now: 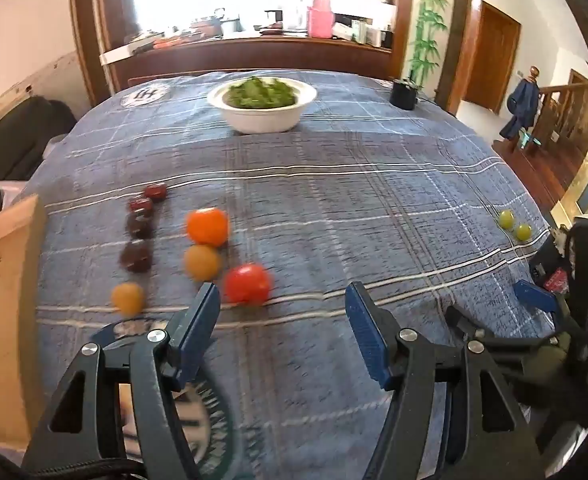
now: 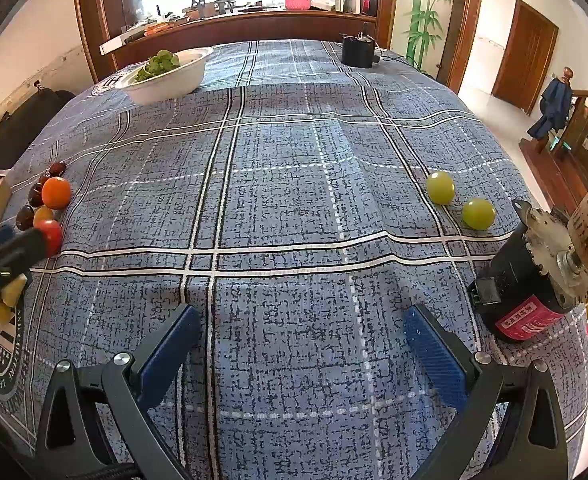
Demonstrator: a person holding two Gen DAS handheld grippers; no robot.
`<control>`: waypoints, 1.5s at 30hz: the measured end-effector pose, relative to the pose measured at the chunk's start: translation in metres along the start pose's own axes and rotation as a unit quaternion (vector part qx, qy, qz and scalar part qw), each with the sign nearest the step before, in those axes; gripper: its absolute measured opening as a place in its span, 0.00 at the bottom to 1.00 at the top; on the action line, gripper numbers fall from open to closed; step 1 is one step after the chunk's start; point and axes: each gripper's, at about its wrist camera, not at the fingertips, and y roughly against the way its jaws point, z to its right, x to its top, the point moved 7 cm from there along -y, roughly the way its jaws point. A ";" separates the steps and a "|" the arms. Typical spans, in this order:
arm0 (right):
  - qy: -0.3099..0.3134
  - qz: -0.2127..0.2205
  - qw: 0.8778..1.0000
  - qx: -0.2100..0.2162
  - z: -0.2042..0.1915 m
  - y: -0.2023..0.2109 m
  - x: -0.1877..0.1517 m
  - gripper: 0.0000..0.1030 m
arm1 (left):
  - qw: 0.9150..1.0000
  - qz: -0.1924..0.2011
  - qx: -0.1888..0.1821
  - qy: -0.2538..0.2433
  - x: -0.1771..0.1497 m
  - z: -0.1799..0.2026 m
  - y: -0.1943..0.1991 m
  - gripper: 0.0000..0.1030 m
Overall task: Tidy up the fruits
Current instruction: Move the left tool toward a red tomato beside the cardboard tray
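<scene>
The left gripper [image 1: 282, 300] stands over the near part of the table with its jaws spread wide and nothing between its blue pads. The red tomato [image 1: 248, 283] lies just beyond and slightly inside the left fingertip, apart from it. Further out, to the left of the gripper's line, lie an orange tomato [image 1: 207, 226], a yellow-orange tomato [image 1: 202, 262] directly below it, and a second yellow-orange one [image 1: 127, 298] nearest the table's left edge. A column of four dark red fruits [image 1: 140, 226] runs beside them; blur in the left wrist view hides their surface detail. The right gripper [image 2: 300, 318] is likewise fully spread and empty, tilted down toward bare plaid cloth. Two green grapes [image 2: 458, 200] lie well ahead of it and to the right, just beside each other, smooth, round and glossy. A black cylindrical device with a red label [image 2: 522, 292] stands near the right fingertip; its label text is too small to read. The blue plaid tablecloth [image 2: 278, 184] carries a round crest with lettering at the near left, not legible. A white bowl [image 1: 262, 114] of green leaves sits at the far side of the table, well apart from both grippers and all the fruit.
</scene>
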 end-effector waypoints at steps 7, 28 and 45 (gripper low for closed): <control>0.000 0.000 1.000 0.000 0.001 -0.002 -0.002 1.00 | 0.999 0.005 0.007 0.043 -0.006 -0.050 0.032 0.62; 0.164 0.042 0.983 0.071 -0.131 0.099 -0.001 0.94 | 0.997 -0.030 0.058 0.042 -0.080 -0.092 0.071 0.63; 0.182 0.065 0.979 0.061 -0.156 0.114 -0.005 0.94 | 0.994 -0.034 0.083 0.063 -0.095 -0.119 0.072 0.63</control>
